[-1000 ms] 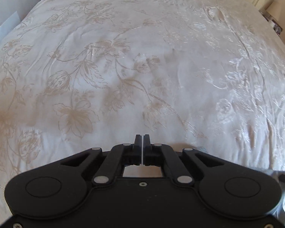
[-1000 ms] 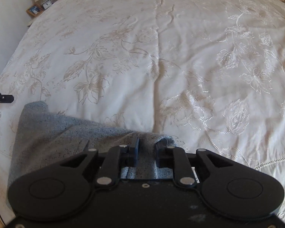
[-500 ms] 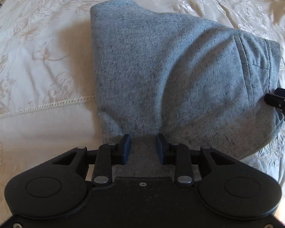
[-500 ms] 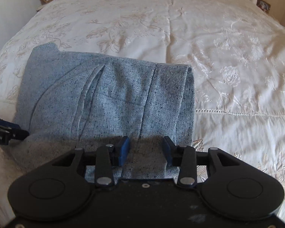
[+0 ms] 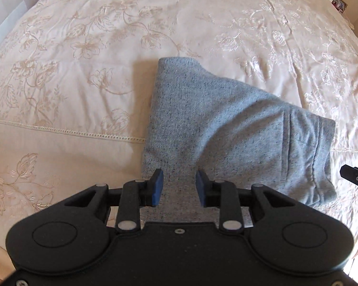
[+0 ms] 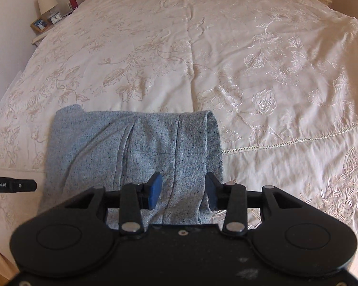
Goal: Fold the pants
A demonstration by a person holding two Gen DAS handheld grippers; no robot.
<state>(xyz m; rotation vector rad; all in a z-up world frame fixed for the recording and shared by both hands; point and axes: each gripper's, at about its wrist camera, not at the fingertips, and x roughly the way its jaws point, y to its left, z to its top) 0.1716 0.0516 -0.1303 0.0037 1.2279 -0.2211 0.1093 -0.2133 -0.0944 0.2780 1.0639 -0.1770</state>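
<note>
On the black bar of my left gripper (image 6: 12, 186), poking in at the left edge of the right wrist view, I can read white lettering "enRobot.AI", its first letters cut off by the frame. The pants (image 5: 226, 128), a folded bundle of speckled grey-blue knit, lie on the cream bedspread (image 5: 83, 47) with its embroidered flowers, near the bed's near edge and across the lace-stitched seam. My left gripper (image 5: 179, 188) sits just over the bundle's near edge, its blue pads (image 5: 158, 186) spread well apart with grey cloth showing between them but nothing pinched. My right gripper (image 6: 182, 189) is likewise wide open above the near hem of the pants (image 6: 136, 147), gripping nothing; its tip shows as a black stub at the right edge of the left wrist view. A nightstand (image 6: 39, 37) beside the bed carries a lamp (image 6: 46, 0), a small clock (image 6: 55, 18) and a framed picture (image 6: 40, 23); their details are too small to read. The near hem of the pants is hidden behind both gripper bodies.
</note>
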